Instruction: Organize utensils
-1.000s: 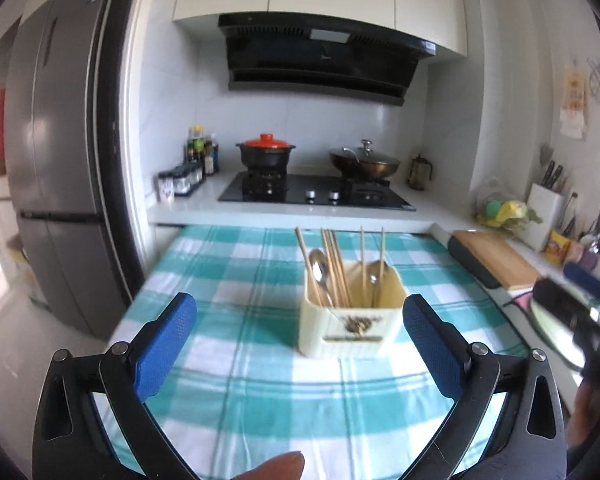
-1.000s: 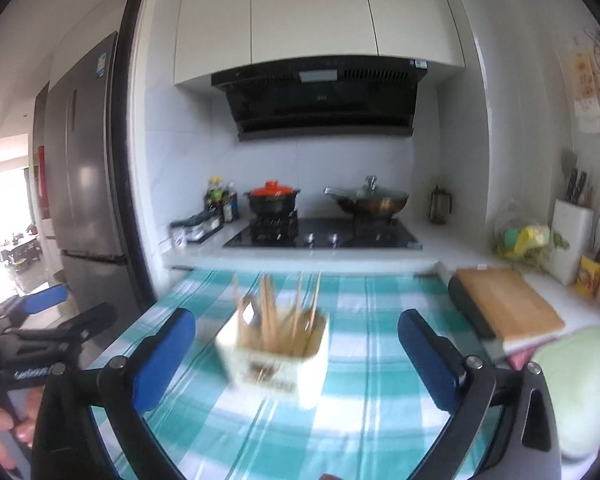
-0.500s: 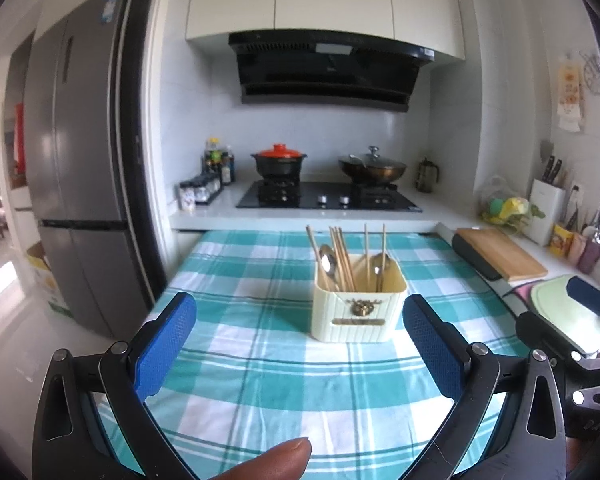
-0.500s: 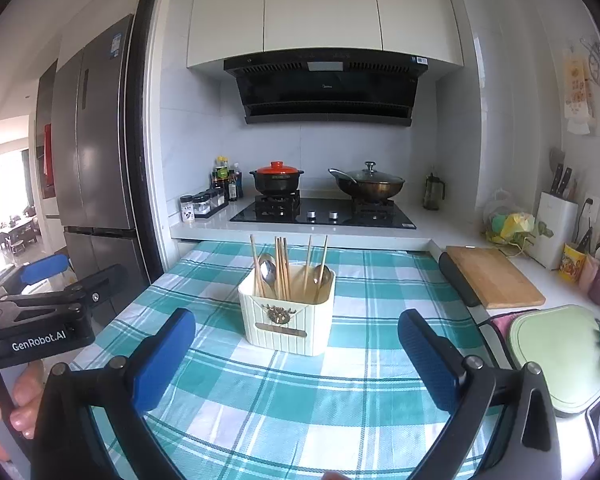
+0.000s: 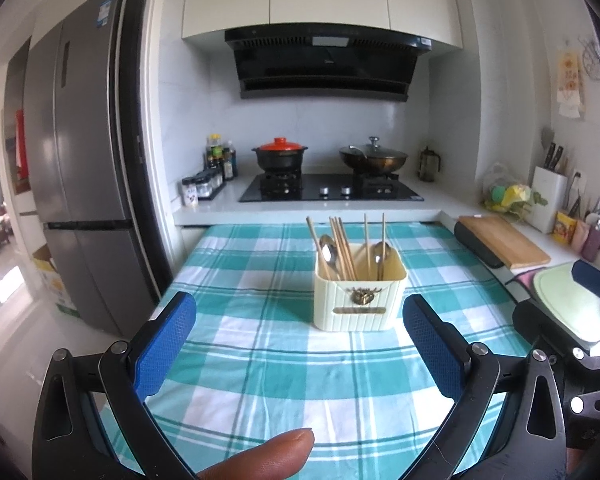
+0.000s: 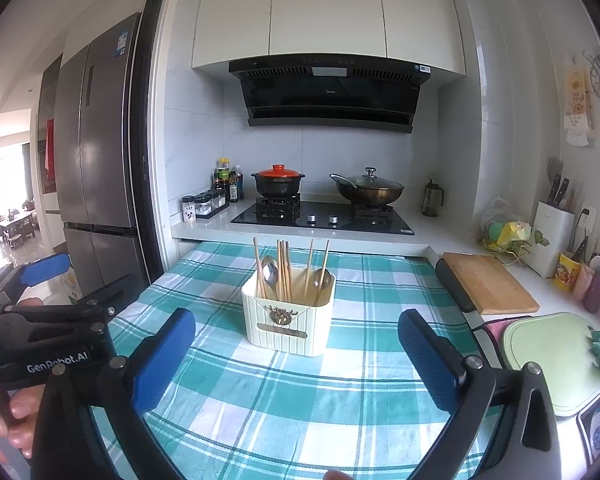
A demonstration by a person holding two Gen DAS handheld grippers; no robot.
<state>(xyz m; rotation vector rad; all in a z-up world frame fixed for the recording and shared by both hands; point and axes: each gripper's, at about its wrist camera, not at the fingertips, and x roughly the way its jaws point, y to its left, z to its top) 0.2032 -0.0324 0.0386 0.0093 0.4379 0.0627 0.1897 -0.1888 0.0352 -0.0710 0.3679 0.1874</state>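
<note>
A cream ribbed utensil holder (image 5: 359,298) stands upright on the desk (image 5: 260,360), which is covered by a teal-and-white checked cloth. The holder is a rounded square box with a small dark-gold ornament and a narrow gold plate on its front wall. Inside it, wooden chopsticks (image 5: 342,248) lean in a bunch towards its left side beside a metal spoon (image 5: 327,249), bowl upward; two more sticks stand nearly straight on the right next to a second spoon (image 5: 380,252).

The left hand-held gripper (image 5: 299,348) hangs above the cloth on the near side of the holder, its blue-padded jaws spread wide and holding nothing; a fingertip (image 5: 268,454) shows at the bottom edge. The right hand-held gripper (image 6: 296,358) is likewise wide apart and empty, with the holder (image 6: 287,312) ahead between its pads, not touched. A wooden cutting board (image 6: 490,282) lies well to the right.
</note>
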